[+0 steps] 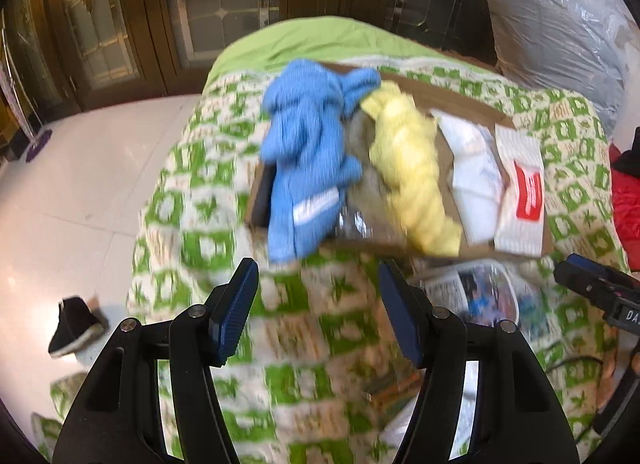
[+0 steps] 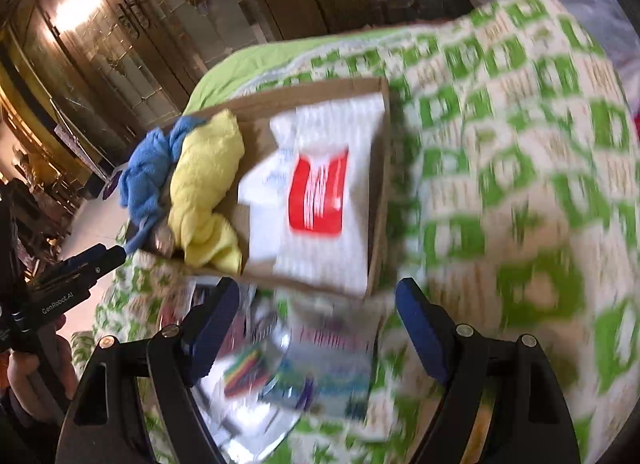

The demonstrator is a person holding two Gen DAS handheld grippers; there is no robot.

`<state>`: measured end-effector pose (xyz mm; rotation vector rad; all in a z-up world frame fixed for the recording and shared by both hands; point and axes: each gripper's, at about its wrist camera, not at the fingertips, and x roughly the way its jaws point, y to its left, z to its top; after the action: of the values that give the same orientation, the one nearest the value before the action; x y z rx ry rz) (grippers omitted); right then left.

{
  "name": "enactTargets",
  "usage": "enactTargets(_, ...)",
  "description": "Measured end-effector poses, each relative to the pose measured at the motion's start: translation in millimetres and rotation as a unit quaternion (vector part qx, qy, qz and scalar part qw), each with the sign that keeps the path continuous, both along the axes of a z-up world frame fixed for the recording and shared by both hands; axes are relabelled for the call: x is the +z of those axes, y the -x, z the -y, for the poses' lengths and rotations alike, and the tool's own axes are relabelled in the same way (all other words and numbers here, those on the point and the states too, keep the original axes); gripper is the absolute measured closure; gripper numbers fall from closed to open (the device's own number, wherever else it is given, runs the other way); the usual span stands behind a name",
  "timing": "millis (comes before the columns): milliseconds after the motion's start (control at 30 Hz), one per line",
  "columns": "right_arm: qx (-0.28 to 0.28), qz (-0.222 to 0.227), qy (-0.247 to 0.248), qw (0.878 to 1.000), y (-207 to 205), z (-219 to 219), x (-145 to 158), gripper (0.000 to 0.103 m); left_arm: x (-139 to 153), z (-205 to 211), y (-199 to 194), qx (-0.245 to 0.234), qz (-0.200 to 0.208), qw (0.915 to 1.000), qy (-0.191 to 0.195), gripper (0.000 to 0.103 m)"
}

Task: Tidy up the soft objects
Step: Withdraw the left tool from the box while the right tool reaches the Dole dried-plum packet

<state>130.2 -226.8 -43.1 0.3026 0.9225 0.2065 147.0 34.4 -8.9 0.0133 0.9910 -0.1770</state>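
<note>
While both tools hang over the bed point(image 1: 192, 168), the cardboard box point(image 1: 480, 104) lies just ahead of them on the green and white blanket. In the box there are soft things side by side: a blue cloth point(image 1: 304, 152), a yellow cloth point(image 1: 408, 176), a white pack point(image 1: 476, 176) and a white packet with a red label point(image 1: 520, 192). The blue cloth hangs over the near edge of the box and reaches toward the left tool point(image 1: 318, 304). Its long side runs from the far end of the box to the near end, almost in line with the way the left tool points. The left tool has its jaws wide apart and holds nothing.

The right tool point(image 2: 316, 324) also has its jaws wide apart with nothing gripped in them. Under it, on the blanket just in front of the box, lies a shiny plastic pack point(image 2: 280, 364) with bright print. This pack is not in the box yet. It sits straight below the right tool, between its 2 blue pads, but the pads do not press on it.

So the right tool is the nearer one to the shiny pack, and the left tool is the nearer one to the blue cloth. The pictures are blurry, so the print on the pack cannot be read. The likely next job is to put the pack into the box, or to push the blue cloth all the way in.
</note>
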Motion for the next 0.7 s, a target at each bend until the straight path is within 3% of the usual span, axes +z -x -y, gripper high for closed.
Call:
enactTargets(367,0.013,-0.069,0.001,0.998,12,-12,-24,0.022,-23,4,39,-0.003,-0.055,0.9985,-0.004,0.041)
enactTargets(700,-0.009,-0.159,-0.036,0.987,-6,-1,-34,0.022,-29,26,46,-0.04,-0.046,0.9972,-0.043,0.04)
